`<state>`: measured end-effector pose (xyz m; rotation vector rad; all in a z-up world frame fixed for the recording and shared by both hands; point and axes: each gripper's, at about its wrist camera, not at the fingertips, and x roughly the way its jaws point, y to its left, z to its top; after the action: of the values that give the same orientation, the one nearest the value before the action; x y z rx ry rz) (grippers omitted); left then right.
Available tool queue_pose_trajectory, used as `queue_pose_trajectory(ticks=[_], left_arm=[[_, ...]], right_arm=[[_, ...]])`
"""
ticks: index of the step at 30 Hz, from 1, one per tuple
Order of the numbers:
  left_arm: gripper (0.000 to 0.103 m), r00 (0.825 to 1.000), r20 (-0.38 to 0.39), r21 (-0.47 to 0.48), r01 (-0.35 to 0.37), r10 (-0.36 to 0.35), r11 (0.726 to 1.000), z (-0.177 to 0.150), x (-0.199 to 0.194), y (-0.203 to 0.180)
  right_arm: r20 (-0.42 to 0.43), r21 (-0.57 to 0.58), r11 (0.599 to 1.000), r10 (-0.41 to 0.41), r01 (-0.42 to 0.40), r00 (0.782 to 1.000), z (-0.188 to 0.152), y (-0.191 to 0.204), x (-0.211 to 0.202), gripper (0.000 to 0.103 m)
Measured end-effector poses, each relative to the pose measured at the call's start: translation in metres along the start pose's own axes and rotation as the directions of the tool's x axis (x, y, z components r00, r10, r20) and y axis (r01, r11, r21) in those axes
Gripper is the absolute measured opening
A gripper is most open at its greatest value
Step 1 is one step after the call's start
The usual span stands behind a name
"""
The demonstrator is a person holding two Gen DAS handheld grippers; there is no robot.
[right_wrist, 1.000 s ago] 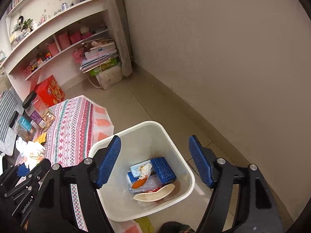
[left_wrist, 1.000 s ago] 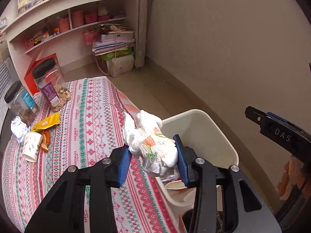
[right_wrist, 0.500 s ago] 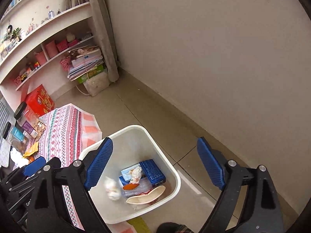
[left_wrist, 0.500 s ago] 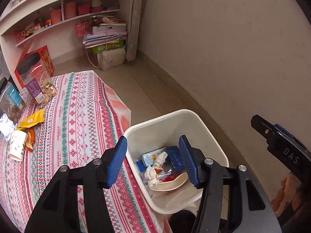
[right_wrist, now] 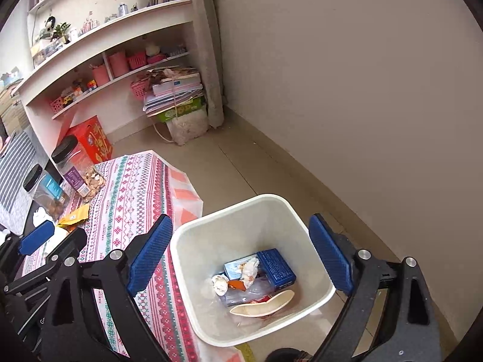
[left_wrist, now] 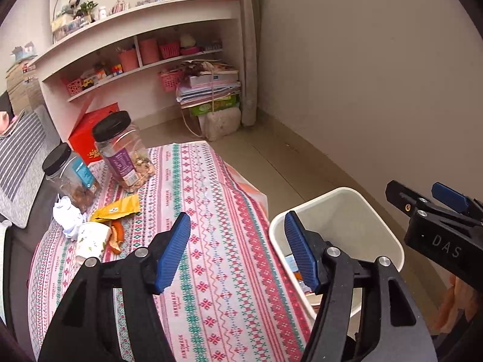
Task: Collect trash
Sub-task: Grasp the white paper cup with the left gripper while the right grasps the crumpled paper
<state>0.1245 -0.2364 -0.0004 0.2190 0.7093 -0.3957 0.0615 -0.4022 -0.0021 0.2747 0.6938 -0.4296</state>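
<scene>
Crumpled wrappers [right_wrist: 241, 274] inside white bin [right_wrist: 193, 301]

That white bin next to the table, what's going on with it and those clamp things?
A person is clearing trash from the table into the white bin with a handheld gripper in each hand. The left gripper and the right gripper have just been opening, with nothing between their jaws. A crumpled tissue, yellow packet and paper cup remain on the table.

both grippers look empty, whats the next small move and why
Probably swing the left gripper toward the paper cup and crumpled tissue on the table: both grippers' jaws have just been opening with nothing between them, and that trash lies outside the bin.
</scene>
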Motion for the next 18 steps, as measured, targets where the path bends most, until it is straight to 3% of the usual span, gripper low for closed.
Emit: queue_pose_trajectory(ticks=[18], left_arm=[[0.074,0.986,-0.065,-0.132,-0.16,0.152,0.978,-0.021,0.004,0.116]], right_arm=[[-0.05,-0.135,0.984,0.109,-0.114,0.993,-0.014,0.122,0.019,0.094]])
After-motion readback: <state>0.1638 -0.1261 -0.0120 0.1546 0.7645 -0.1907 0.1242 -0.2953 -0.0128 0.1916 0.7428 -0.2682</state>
